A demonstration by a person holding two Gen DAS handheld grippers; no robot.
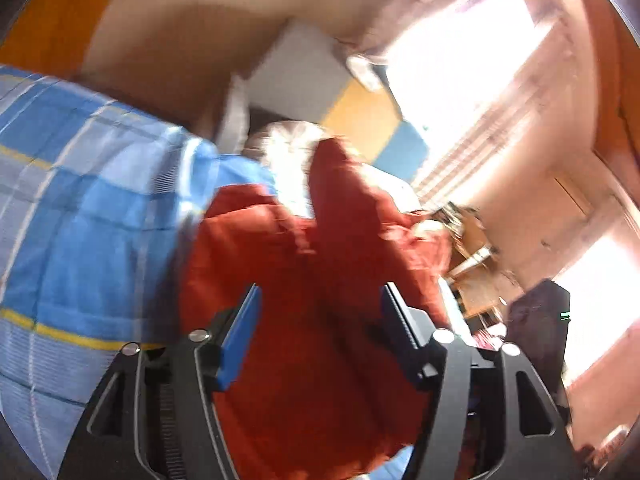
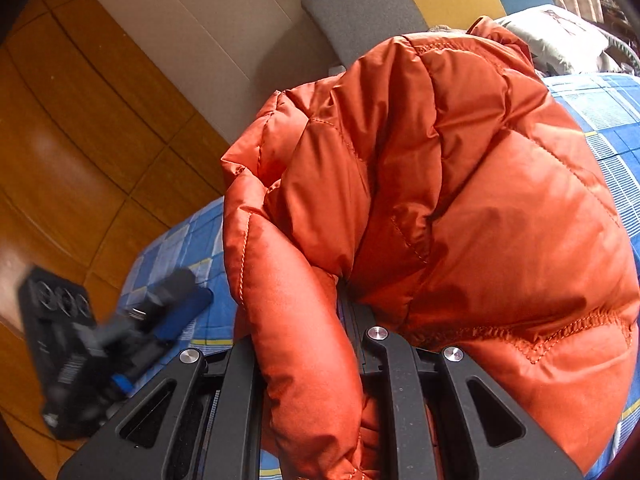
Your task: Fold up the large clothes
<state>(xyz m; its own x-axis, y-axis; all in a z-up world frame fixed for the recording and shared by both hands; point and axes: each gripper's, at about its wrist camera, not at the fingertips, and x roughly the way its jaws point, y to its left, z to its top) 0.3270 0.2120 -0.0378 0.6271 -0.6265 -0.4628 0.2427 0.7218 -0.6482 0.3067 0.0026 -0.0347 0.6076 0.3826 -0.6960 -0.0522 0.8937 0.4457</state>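
An orange quilted puffer jacket (image 2: 460, 184) lies bunched on a bed with a blue checked cover (image 2: 188, 240). My right gripper (image 2: 308, 320) is shut on a thick fold of the jacket, which bulges between its jaws and hides the fingertips. In the left wrist view, which is blurred, the jacket (image 1: 312, 280) lies under and ahead of my left gripper (image 1: 320, 300). Its jaws stand wide apart, blue pads showing, with nothing held. The left gripper (image 2: 168, 312) also shows at the lower left of the right wrist view, over the bed's edge.
The bed cover (image 1: 88, 208) runs to the left. A wooden floor (image 2: 80, 140) lies past the bed's edge. A grey cushion (image 2: 360, 12) and pale pillow (image 2: 560, 36) sit at the bed's far end. Bright windows (image 1: 472, 60) and cluttered furniture (image 1: 472, 248) stand right.
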